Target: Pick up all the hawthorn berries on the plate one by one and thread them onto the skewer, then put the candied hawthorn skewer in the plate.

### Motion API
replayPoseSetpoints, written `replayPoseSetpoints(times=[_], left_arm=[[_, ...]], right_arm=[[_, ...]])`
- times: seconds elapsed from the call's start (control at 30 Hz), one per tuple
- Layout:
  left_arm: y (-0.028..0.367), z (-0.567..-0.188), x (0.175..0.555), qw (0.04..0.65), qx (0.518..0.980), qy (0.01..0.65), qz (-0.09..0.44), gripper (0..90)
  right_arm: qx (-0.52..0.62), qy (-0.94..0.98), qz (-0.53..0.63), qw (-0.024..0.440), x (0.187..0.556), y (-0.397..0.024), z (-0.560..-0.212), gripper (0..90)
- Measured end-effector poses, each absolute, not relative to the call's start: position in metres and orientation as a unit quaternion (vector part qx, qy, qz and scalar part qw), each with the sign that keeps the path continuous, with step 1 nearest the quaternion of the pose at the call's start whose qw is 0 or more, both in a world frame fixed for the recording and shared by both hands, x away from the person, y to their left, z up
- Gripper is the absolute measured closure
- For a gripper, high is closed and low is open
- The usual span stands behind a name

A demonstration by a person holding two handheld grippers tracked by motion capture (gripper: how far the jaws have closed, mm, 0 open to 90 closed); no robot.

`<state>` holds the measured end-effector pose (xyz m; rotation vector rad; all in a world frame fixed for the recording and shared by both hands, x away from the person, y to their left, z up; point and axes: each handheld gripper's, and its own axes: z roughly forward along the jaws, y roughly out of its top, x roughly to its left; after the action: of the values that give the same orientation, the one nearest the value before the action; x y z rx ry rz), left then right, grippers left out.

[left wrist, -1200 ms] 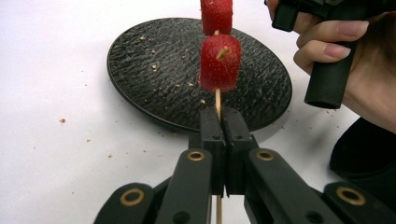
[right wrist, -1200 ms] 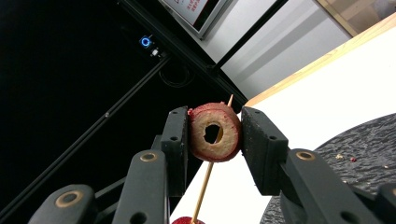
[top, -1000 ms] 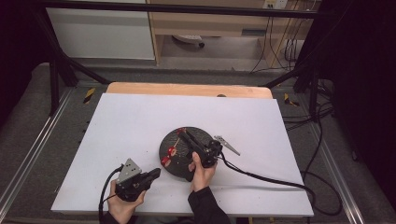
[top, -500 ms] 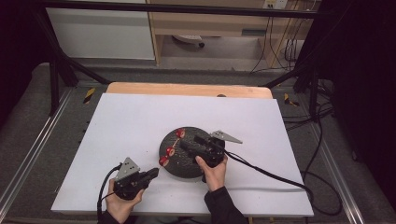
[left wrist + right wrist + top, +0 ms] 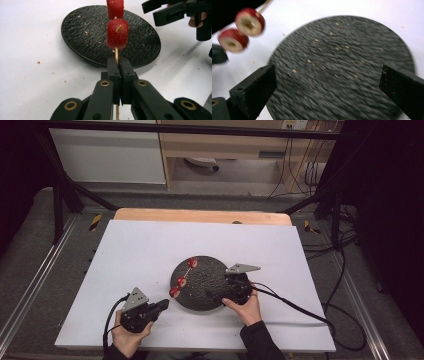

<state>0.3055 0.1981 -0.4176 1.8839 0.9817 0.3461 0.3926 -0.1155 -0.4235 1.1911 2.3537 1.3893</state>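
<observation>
A thin wooden skewer (image 5: 116,53) carries three red fruit pieces (image 5: 183,281) and slants over the left side of a black round plate (image 5: 206,274). My left gripper (image 5: 163,304) is shut on the skewer's bare lower end (image 5: 117,63), with the nearest fruit piece (image 5: 117,33) just beyond its tips. My right gripper (image 5: 212,293) hovers over the plate's right half. Its jaws have just been opening and stand wide apart (image 5: 327,72) with nothing between them. In the right gripper view two cut fruit pieces (image 5: 249,21) hang at the upper left, clear of the jaws.
The plate (image 5: 342,62) lies on a white table top (image 5: 140,250) and bears scattered crumbs. A wooden edge (image 5: 200,215) runs along the table's back. The right gripper's cable (image 5: 295,307) trails off to the right. Dark frame bars stand behind the table.
My right gripper has drawn back to the right, away from the skewer, and its jaws have opened wide. My left gripper has stayed in place with the skewer.
</observation>
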Motion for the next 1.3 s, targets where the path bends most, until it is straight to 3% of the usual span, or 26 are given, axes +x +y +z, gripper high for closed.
replayPoseSetpoints(times=[0.7, 1.3], left_arm=[[0.184, -0.406, 0.331, 0.423, 0.805, 0.398, 0.119, 88.5], [0.152, -0.414, 0.362, 0.359, 0.837, 0.400, 0.106, 88.5]], right_arm=[[0.398, 0.804, 0.429, 0.104, 0.377, -0.202, -0.441, 1.5], [0.417, 0.793, 0.430, 0.106, 0.363, -0.235, -0.449, 1.9]])
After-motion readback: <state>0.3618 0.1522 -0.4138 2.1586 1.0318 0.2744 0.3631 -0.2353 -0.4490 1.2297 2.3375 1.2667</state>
